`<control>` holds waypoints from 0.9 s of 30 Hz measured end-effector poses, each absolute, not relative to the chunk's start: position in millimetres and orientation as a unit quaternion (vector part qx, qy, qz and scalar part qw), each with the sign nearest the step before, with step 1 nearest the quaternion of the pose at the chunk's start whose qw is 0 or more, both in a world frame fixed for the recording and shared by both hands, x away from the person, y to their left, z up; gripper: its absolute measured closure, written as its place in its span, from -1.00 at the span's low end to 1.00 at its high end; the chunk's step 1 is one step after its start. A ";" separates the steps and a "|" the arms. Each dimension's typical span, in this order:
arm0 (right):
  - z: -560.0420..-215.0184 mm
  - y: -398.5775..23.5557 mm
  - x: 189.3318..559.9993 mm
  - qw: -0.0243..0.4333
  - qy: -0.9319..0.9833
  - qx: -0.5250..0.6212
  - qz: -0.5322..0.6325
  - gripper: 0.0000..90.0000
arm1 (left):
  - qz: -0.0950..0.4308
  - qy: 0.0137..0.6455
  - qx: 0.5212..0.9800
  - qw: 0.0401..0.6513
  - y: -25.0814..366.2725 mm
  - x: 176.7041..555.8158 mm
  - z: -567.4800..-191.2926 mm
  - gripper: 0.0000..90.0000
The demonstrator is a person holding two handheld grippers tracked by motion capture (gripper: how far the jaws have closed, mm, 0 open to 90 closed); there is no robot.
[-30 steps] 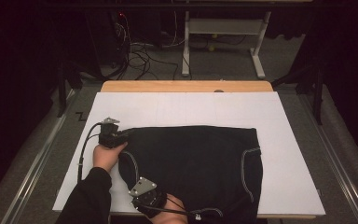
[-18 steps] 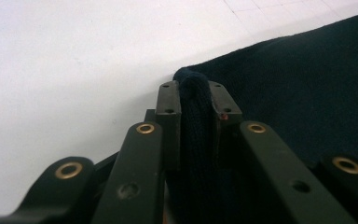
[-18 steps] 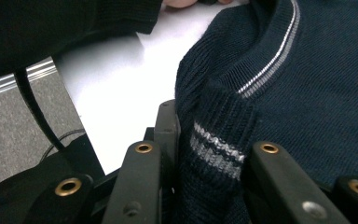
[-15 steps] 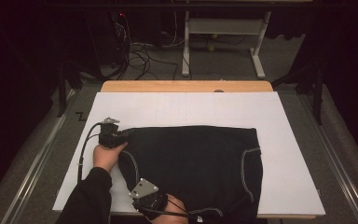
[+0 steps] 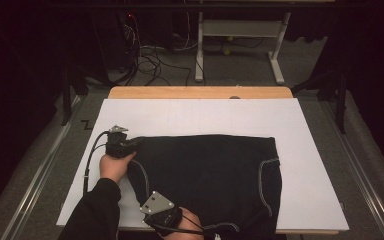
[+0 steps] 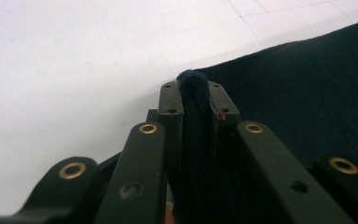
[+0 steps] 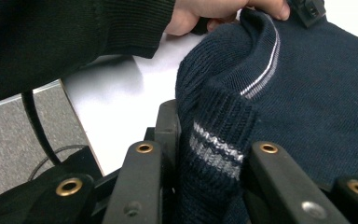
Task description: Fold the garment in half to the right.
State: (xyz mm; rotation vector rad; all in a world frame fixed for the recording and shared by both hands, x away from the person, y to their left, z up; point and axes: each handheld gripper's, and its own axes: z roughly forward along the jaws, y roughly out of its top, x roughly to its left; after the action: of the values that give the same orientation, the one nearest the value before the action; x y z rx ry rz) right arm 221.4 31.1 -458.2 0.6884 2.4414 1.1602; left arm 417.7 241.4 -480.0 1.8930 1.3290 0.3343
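Navy knit sweater (image 5: 205,180), grey-striped trim, spread flat on white sheet of bench (image 5: 310,150), reaching from near left edge to right of centre, lower part at near edge. Left hand-held gripper (image 5: 126,146) clenched on sweater's far-left corner, fold of knit squeezed between jaws (image 6: 195,107). Right hand-held gripper (image 5: 166,216) clamped on striped ribbed edge (image 7: 214,144) at near edge. Two-corner grip along left side likely meant for lifting that side taut and folding it over without bunching.
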 end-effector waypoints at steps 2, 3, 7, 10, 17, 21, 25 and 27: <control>-457.4 29.5 221.6 0.176 0.860 0.243 0.414 0.65 | 0.130 0.532 0.734 0.402 242.0 416.8 -477.3 0.67; -456.8 28.7 221.6 0.177 0.859 0.242 0.416 0.65 | 0.134 0.533 0.730 0.407 241.5 416.5 -475.7 0.67; -453.9 25.1 222.1 0.179 0.853 0.243 0.426 0.65 | 0.140 0.542 0.714 0.421 238.9 415.8 -468.2 0.67; -451.3 22.5 222.1 0.181 0.849 0.244 0.432 0.65 | 0.145 0.542 0.711 0.423 235.4 416.5 -462.6 0.67; -446.3 19.0 223.0 0.181 0.841 0.247 0.447 0.65 | 0.155 0.544 0.703 0.431 230.0 416.8 -451.5 0.67; -446.2 18.8 222.7 0.182 0.840 0.244 0.449 0.65 | 0.159 0.544 0.701 0.433 228.7 415.7 -446.8 0.67; -444.4 18.8 222.0 0.182 0.839 0.244 0.451 0.65 | 0.162 0.548 0.698 0.432 228.2 414.2 -444.8 0.67; -443.7 18.6 222.0 0.182 0.838 0.245 0.452 0.65 | 0.163 0.548 0.697 0.432 227.8 414.2 -444.7 0.67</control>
State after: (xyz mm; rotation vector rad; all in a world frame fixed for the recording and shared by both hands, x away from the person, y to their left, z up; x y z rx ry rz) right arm 222.0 18.6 -443.7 0.6915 2.3659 1.2751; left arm 414.2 227.8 -444.7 1.7381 1.3665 0.4051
